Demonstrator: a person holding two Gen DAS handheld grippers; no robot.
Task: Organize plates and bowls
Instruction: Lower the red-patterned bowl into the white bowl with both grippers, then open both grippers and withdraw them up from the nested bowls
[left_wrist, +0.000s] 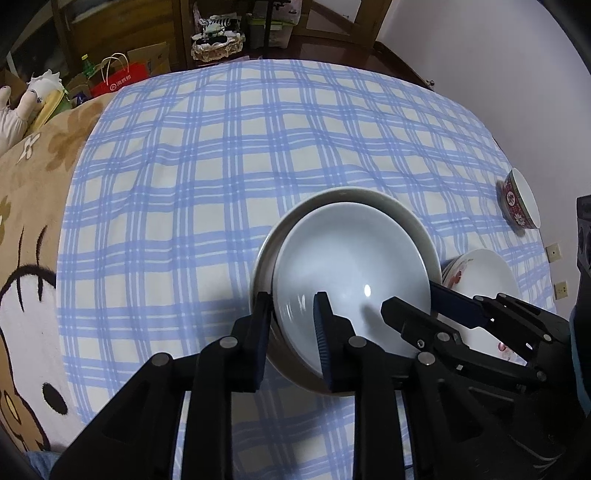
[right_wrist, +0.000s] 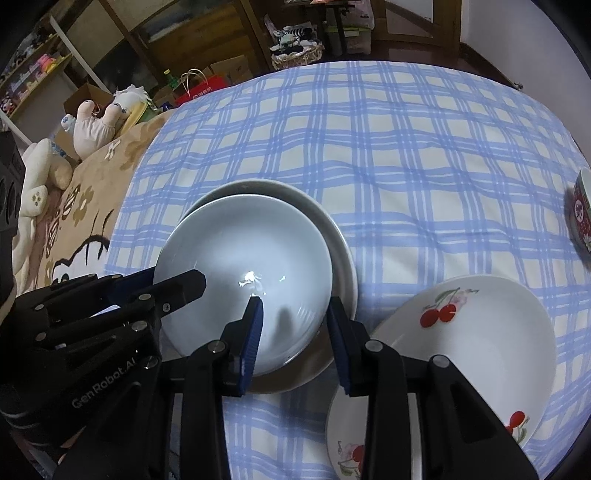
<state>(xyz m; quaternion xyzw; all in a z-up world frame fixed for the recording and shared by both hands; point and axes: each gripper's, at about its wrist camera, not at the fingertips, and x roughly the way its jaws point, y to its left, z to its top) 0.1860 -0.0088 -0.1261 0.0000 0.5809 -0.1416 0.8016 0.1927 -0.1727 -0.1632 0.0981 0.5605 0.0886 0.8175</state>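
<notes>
A pale grey-blue bowl (left_wrist: 351, 258) (right_wrist: 243, 251) lies tilted inside a wider cream bowl (left_wrist: 406, 218) (right_wrist: 321, 218) on the blue checked cloth. My left gripper (left_wrist: 293, 325) straddles the near-left rims, one finger outside the cream bowl and one inside the pale bowl. The pads do not look pressed on the rims. My right gripper (right_wrist: 295, 325) straddles the near-right rims the same way, with a clear gap at its inner pad. Each gripper shows in the other's view, the right gripper (left_wrist: 412, 299) and the left gripper (right_wrist: 173, 277).
Two white cherry-print plates (right_wrist: 480, 332) (left_wrist: 480, 273) are stacked just right of the bowls, under my right gripper. A red patterned bowl (left_wrist: 517, 199) (right_wrist: 581, 218) lies on its side at the far right. A brown cartoon blanket (left_wrist: 29, 258) and plush toys (right_wrist: 92, 125) lie to the left.
</notes>
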